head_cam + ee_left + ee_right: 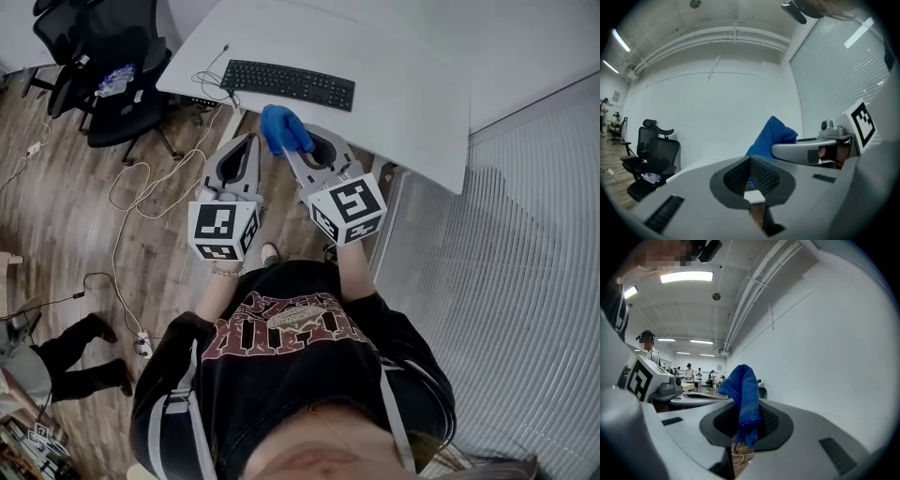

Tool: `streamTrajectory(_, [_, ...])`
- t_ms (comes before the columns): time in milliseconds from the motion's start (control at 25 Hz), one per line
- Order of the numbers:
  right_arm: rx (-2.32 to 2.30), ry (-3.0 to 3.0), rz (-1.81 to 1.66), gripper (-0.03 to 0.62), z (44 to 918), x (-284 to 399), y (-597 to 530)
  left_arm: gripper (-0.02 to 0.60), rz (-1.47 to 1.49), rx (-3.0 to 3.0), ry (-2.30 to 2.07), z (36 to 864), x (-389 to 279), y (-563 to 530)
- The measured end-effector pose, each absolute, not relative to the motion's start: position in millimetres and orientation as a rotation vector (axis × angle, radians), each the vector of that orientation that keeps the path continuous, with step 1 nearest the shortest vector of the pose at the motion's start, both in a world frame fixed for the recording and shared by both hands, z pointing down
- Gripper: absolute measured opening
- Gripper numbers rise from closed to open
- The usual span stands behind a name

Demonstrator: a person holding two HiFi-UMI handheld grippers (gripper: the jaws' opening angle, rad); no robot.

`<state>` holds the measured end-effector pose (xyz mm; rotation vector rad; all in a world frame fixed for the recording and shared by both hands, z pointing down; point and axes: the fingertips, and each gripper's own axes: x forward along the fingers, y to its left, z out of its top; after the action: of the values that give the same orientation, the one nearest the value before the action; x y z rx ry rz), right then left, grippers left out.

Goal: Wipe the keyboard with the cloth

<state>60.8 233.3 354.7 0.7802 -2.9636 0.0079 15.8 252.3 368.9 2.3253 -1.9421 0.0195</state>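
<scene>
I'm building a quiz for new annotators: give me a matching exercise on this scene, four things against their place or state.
1. cloth
2. keyboard
3. left gripper
4. office chair

A. stands on the wood floor
B. shut, nothing in it
C. clamped in the right gripper
D. lies on the white desk

Pairs: 1-C, 2-D, 3-B, 4-A

Both forearms stretched forward up the middle of the head view. Left gripper just left of centre, jaws pressed together on nothing. Right gripper close beside it at centre, angled toward upper left, jaws pinched on a blue cloth bunched above them.
</scene>
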Motion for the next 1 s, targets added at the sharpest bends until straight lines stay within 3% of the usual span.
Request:
streamTrajectory(480, [0.793, -2.946, 0.083, 0.064, 359.7, 27.2, 196.7, 0.035, 0.041, 2.303, -1.917, 375.0, -21.9, 215.2])
streamTrajectory(1000, [0.680, -2.950, 0.074, 0.064, 357.1, -14.5, 93.8, 0.035, 0.046, 2.259, -1.957, 370.6, -53.4, 106.6])
